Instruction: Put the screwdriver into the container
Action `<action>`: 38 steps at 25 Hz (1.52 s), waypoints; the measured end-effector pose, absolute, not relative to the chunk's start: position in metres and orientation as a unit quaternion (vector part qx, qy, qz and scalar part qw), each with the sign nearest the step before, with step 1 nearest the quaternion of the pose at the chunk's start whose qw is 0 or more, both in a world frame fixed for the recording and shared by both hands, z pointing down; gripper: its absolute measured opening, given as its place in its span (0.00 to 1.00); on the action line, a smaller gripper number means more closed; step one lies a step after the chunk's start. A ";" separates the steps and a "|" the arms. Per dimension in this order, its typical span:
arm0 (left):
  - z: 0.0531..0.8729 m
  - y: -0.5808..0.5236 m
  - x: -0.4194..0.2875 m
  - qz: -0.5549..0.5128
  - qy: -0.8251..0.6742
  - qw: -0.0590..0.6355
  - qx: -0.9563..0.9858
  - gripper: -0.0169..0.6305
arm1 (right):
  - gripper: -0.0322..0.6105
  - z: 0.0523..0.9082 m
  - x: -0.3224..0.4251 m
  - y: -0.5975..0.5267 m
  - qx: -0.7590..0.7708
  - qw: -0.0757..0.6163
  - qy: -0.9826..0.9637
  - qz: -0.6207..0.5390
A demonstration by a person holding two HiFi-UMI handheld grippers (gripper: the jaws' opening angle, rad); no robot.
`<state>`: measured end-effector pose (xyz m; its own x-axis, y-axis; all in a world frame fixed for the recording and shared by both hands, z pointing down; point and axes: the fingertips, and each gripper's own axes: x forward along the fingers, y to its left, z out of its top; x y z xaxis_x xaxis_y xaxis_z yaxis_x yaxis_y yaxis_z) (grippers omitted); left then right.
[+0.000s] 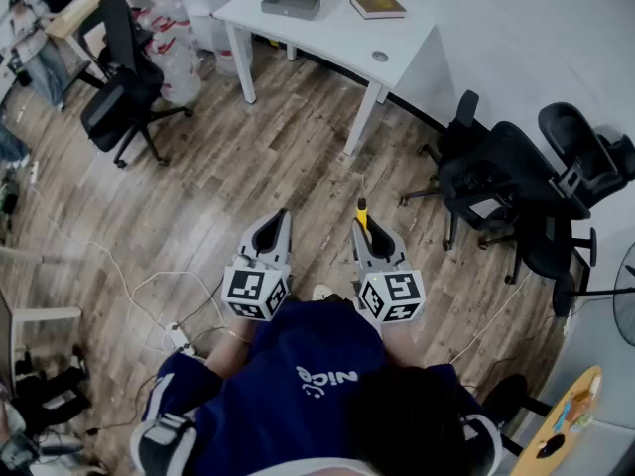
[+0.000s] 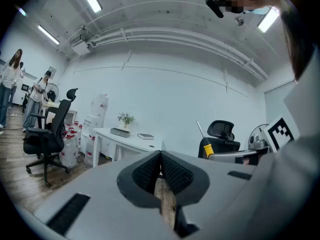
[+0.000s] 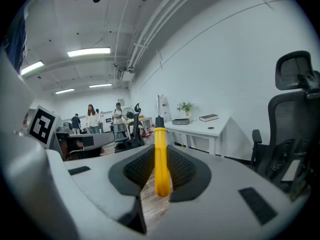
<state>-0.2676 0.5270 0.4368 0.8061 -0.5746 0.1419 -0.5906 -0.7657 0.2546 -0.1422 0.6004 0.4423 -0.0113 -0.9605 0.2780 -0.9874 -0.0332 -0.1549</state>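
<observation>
A screwdriver (image 1: 362,209) with a yellow handle (image 3: 161,159) and a thin metal shaft points forward and up. My right gripper (image 3: 160,149) is shut on its handle, and the black tip sticks out past the pads. From the left gripper view the screwdriver (image 2: 207,146) shows off to the right. My left gripper (image 1: 281,216) is level with the right gripper (image 1: 365,228) in front of the person's chest; its pads meet at the tip (image 2: 160,154) with nothing between them. A flat grey container (image 1: 291,5) lies on the white table (image 1: 327,33) far ahead.
A book (image 1: 377,6) lies on the table beside the container. Black office chairs stand at the left (image 1: 124,87) and right (image 1: 516,181) on the wooden floor. White cables (image 1: 149,296) trail near the person's feet. People (image 3: 92,116) stand in the background.
</observation>
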 end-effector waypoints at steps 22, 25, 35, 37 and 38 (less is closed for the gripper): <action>0.457 0.491 -0.306 0.041 -0.296 0.157 0.941 0.05 | 0.20 0.456 -0.165 0.569 0.717 0.016 -0.673 0.178; 0.460 0.473 -0.298 0.043 -0.310 0.154 0.937 0.05 | 0.20 0.460 -0.153 0.548 0.711 0.016 -0.681 0.177; 0.464 0.375 -0.205 0.050 -0.358 0.136 0.923 0.05 | 0.20 0.465 -0.060 0.422 0.660 0.018 -0.733 0.163; 0.458 0.353 -0.179 0.045 -0.368 0.133 0.919 0.05 | 0.20 0.462 -0.036 0.395 0.649 0.022 -0.744 0.160; 0.456 0.345 -0.167 0.043 -0.372 0.133 0.918 0.05 | 0.20 0.460 -0.024 0.383 0.643 0.025 -0.749 0.158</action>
<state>-0.1671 0.3446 0.4564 0.7191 -0.6718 0.1775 -0.6946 -0.6874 0.2122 -0.0242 0.3834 0.4603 -0.1712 -0.9555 0.2403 -0.9710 0.1224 -0.2052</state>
